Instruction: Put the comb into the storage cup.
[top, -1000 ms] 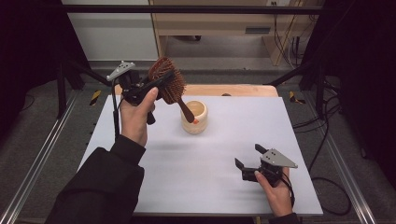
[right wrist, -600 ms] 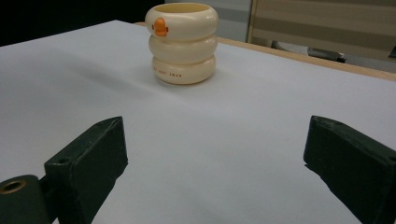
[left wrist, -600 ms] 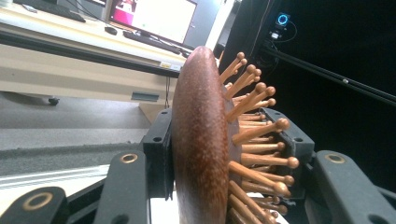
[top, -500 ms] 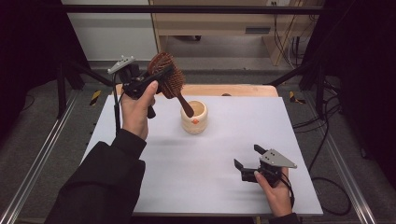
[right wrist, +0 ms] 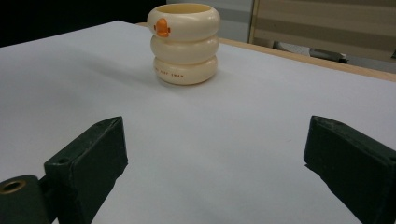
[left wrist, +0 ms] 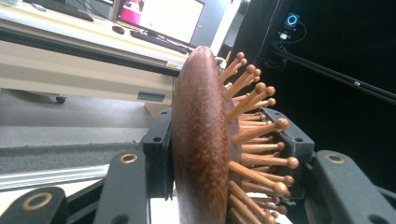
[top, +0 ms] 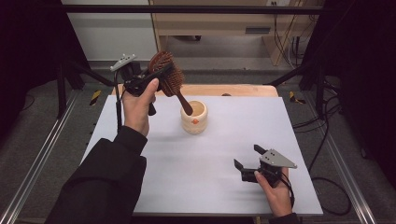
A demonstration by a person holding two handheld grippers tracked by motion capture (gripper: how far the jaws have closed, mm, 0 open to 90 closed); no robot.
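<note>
Hairbrush between left tool jaws

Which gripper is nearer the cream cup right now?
Left. The left gripper holds the hairbrush up beside the cream cup, handle tip at its rim. The right gripper sits open on the table's near right, well apart.

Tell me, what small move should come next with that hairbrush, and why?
Probably lower it a little further. The left gripper clamps the hairbrush by its head, and the handle tip sits just at the mouth of the cream cup, so it seems not yet seated inside.
</note>
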